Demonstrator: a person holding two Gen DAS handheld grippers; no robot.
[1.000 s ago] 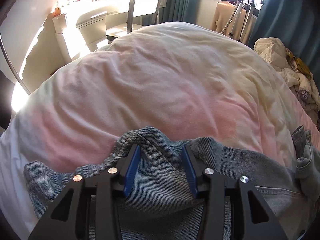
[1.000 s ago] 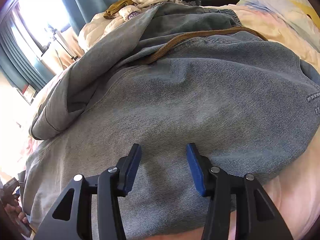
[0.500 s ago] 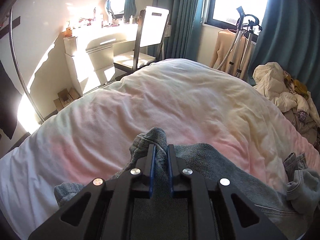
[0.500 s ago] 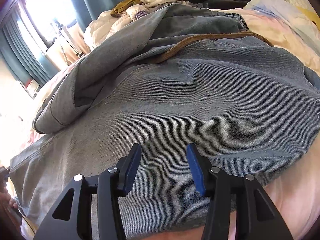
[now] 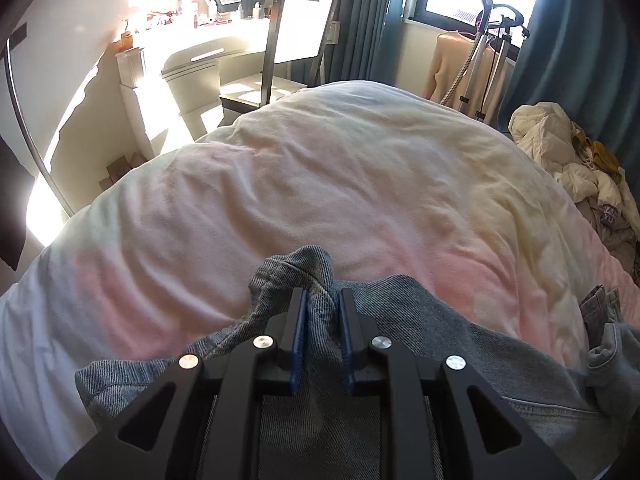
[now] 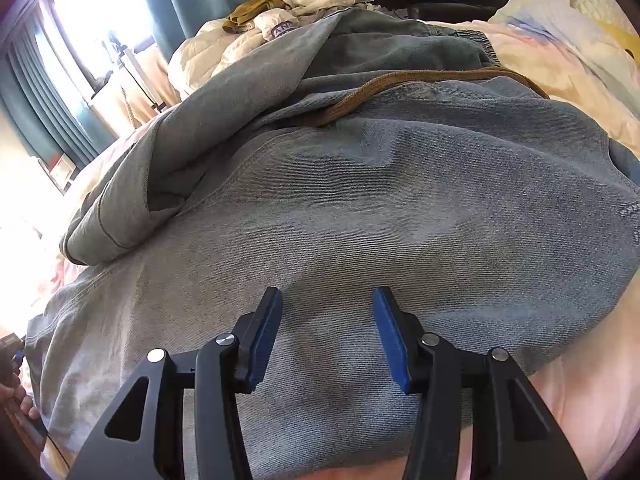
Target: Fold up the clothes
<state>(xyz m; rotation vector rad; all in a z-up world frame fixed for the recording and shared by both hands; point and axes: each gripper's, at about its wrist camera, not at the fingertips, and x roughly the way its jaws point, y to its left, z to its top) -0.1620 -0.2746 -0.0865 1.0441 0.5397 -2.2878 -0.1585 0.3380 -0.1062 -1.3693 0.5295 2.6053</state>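
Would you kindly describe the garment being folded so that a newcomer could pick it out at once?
Start from the pale pink and cream duvet covering the bed. The denim garment lies spread across its near side, a bunched edge pinched in the left gripper. Unlike the cream and white clothes pile by the teal curtains, it is faded blue with a brown collar band.

Your denim jacket lies spread across the near part of the bed.

Your left gripper pinches a raised fold at the far edge of the blue denim jacket, which lies on the pale pink-and-cream duvet. Your right gripper sits over the jacket's broad panel, fingers apart. A heap of cream and grey clothes lies at the duvet's right edge. Beyond the bed's far end stand a white-backed chair and, left of it, a white dressing table.
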